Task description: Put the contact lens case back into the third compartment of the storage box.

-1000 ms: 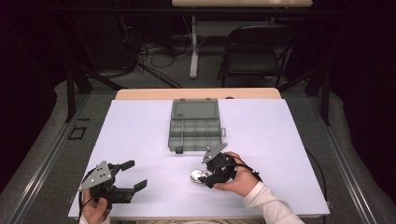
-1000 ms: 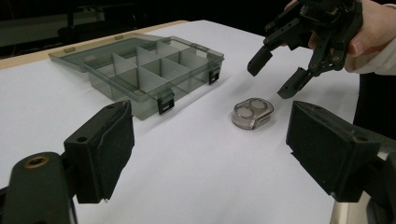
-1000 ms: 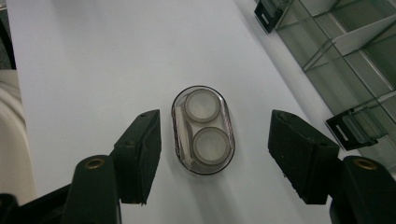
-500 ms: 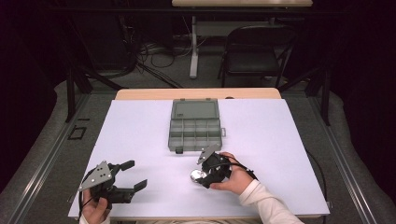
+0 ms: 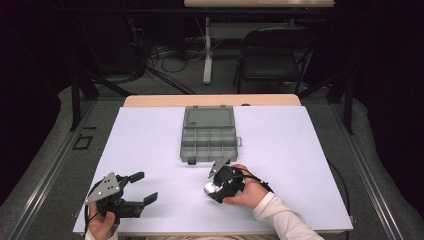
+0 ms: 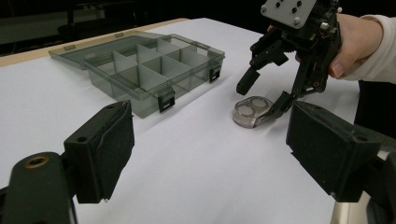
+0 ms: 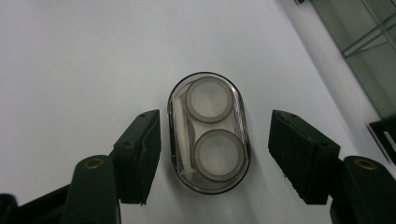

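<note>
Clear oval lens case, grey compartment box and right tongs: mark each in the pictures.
Clear oval plastic lens case (image 7: 209, 132): right gripper view, middle of its lid between the two round wells.
Grey translucent plastic compartment box (image 5: 207, 141): high view, central divider.
Right tongs (image 6: 264, 89): left gripper view, midway between their tips, open over the case.

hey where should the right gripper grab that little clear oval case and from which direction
Grip the oval case across its narrow width, on the two long straight sides, coming straight down from above. It lies flat, and the open right gripper already straddles it that way.
</note>
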Demonstrator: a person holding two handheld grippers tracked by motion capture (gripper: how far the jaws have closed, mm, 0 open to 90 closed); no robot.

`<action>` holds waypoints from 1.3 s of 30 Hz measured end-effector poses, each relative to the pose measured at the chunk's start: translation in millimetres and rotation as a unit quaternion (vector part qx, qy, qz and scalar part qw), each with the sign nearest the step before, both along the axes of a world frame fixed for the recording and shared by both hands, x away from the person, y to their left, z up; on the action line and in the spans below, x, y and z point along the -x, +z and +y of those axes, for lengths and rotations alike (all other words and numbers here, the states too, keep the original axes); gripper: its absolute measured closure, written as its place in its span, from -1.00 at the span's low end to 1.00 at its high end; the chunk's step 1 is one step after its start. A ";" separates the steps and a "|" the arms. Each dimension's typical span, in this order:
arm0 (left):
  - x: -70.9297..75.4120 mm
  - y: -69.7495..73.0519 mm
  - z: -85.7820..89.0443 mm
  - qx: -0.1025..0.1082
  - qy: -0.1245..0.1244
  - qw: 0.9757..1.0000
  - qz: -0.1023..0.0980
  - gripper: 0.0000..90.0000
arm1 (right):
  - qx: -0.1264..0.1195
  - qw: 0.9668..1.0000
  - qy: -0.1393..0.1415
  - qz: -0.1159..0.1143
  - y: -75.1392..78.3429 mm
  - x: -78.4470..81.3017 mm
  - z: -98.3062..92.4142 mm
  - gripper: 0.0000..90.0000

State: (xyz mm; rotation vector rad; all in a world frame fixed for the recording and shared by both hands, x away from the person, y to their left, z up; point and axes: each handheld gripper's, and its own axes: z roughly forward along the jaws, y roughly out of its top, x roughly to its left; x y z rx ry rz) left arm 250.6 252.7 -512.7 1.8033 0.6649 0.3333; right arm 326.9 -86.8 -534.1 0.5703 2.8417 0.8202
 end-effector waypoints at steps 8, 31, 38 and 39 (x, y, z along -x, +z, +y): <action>0.0 -0.1 -0.3 0.001 0.001 1.000 0.001 -0.65 | 0.005 1.000 -0.003 0.011 -2.8 -2.0 1.7 -0.22; -0.4 -0.3 -0.1 -0.004 0.000 1.000 0.002 -0.65 | 0.016 1.000 0.009 0.013 -8.2 -2.8 7.0 -0.04; -0.6 -0.4 -0.4 -0.004 0.001 1.000 0.003 -0.65 | 0.017 1.000 0.014 0.012 -8.0 -3.1 7.8 -0.01; -0.6 -0.4 -0.4 -0.004 0.000 1.000 0.003 -0.65 | 0.020 1.000 0.014 0.012 -7.7 -3.1 8.0 -0.01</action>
